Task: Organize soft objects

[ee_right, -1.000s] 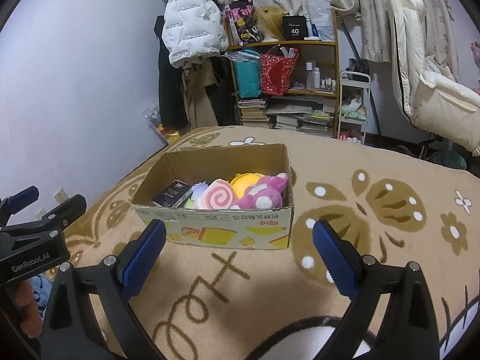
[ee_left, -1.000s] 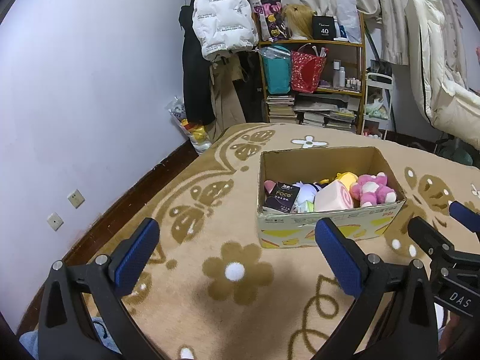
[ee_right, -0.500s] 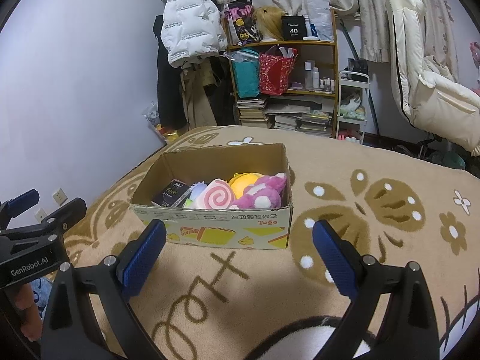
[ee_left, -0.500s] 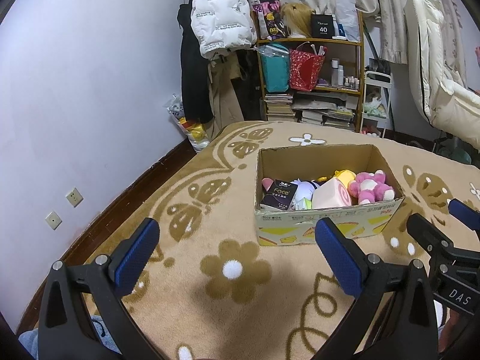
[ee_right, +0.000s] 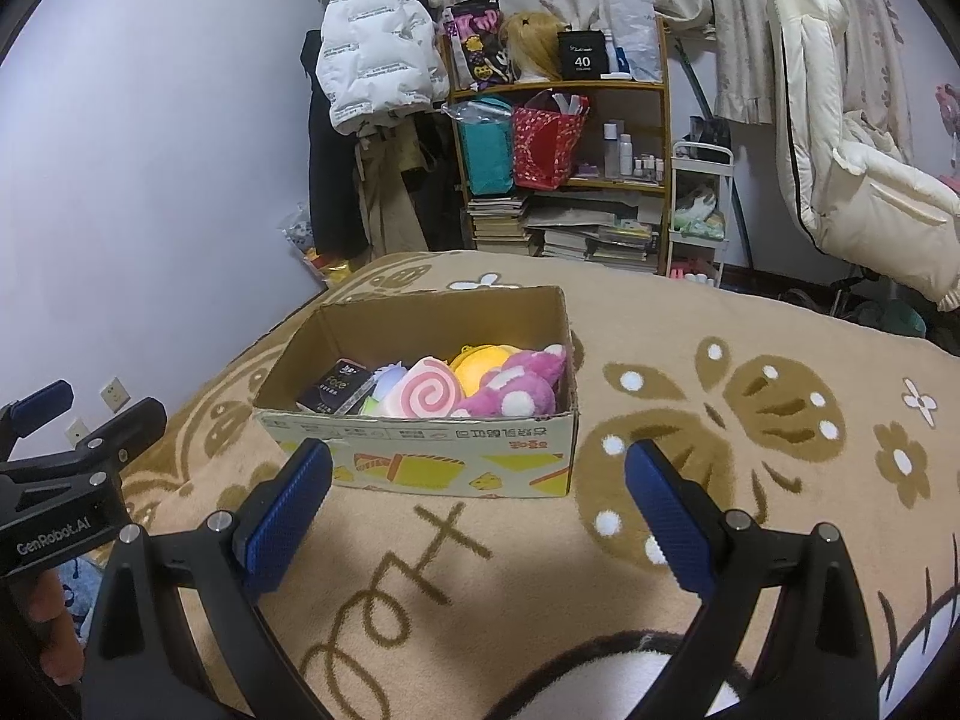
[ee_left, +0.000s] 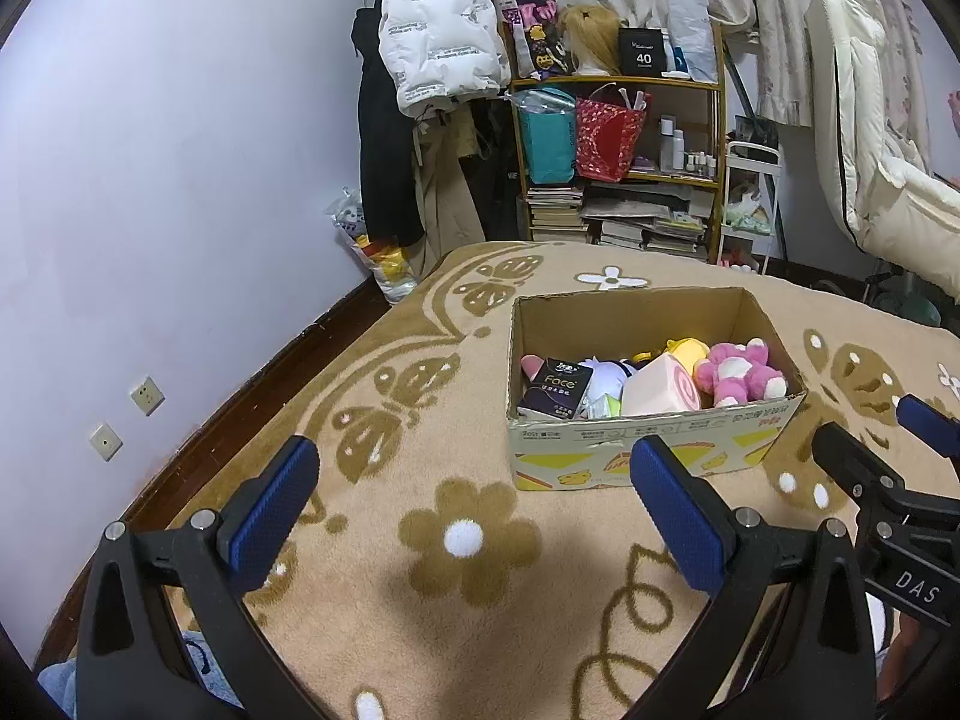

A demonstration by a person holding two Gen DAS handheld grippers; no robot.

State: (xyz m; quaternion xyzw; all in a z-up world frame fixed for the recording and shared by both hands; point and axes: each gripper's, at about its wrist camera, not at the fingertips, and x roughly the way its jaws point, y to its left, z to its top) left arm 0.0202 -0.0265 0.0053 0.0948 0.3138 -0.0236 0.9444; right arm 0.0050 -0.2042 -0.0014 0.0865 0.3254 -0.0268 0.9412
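While both claws gape empty, left gripper [ee_left: 474, 495] and right gripper [ee_right: 480, 495] over the rug [ee_left: 420, 588], shelf [ee_left: 618, 156] at 12 o'clock, box [ee_right: 420, 450] holding pink plush [ee_right: 516, 390], swirl cushion [ee_right: 423, 396], tissue pack [ee_left: 555, 387].

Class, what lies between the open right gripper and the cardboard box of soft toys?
Only bare patterned tan blanket separates the right gripper from the cardboard box, shown in the right wrist view.
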